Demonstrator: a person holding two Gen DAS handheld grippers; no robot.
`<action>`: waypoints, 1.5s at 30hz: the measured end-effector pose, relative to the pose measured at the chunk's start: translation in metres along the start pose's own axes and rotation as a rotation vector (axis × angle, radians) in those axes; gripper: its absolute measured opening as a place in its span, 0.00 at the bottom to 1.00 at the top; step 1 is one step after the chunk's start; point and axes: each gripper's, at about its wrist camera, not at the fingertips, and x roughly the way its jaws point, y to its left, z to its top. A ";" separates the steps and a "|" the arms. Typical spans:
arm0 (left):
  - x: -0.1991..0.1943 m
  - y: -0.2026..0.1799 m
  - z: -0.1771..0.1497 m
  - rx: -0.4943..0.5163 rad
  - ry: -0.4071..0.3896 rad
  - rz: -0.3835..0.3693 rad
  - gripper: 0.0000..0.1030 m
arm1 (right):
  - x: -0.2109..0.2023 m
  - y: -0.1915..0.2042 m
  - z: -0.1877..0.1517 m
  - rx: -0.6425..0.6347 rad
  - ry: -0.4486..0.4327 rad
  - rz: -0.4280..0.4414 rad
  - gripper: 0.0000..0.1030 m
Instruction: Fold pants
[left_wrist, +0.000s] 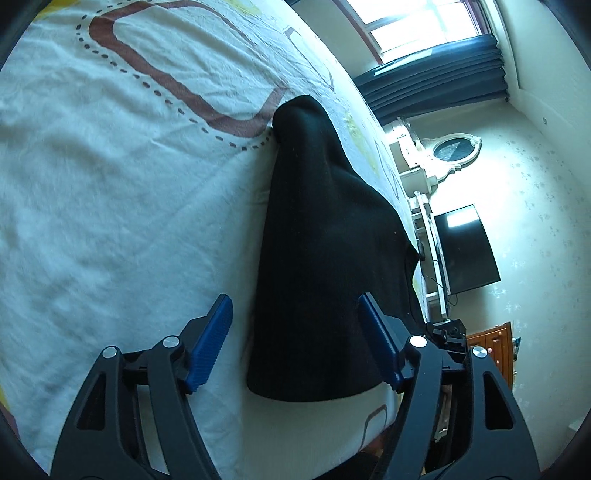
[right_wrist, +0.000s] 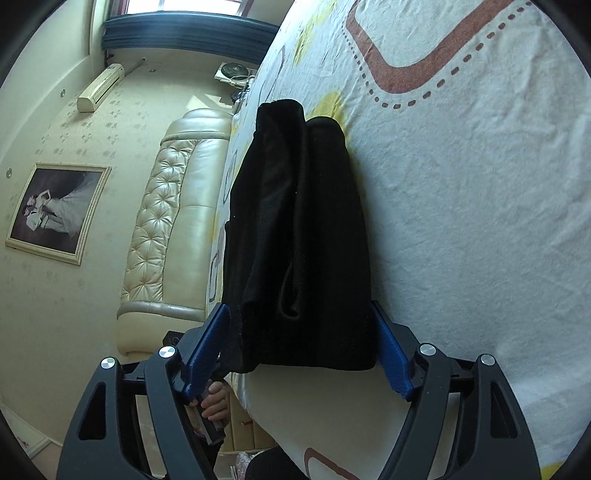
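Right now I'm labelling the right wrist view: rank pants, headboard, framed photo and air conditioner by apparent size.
1. pants, though nearest the camera
2. headboard
3. framed photo
4. air conditioner

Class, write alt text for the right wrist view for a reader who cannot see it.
Folded black pants lie on a white patterned bedsheet, between the wide-open blue jaws of the right gripper. A cream tufted headboard and a framed photo show at the left.

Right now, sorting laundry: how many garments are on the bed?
1: black folded pants lie on the patterned bedsheet, between both open tools' fingers. Anything beneath them would be hidden.
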 end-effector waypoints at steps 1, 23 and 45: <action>0.000 -0.001 -0.002 -0.010 0.000 -0.008 0.70 | 0.000 0.001 -0.002 -0.003 0.000 -0.008 0.73; 0.019 -0.018 -0.015 0.014 0.006 0.151 0.39 | 0.005 0.000 -0.008 0.002 -0.010 -0.050 0.37; 0.015 -0.038 -0.022 0.040 0.010 0.261 0.35 | -0.010 -0.002 -0.019 0.011 0.007 -0.046 0.35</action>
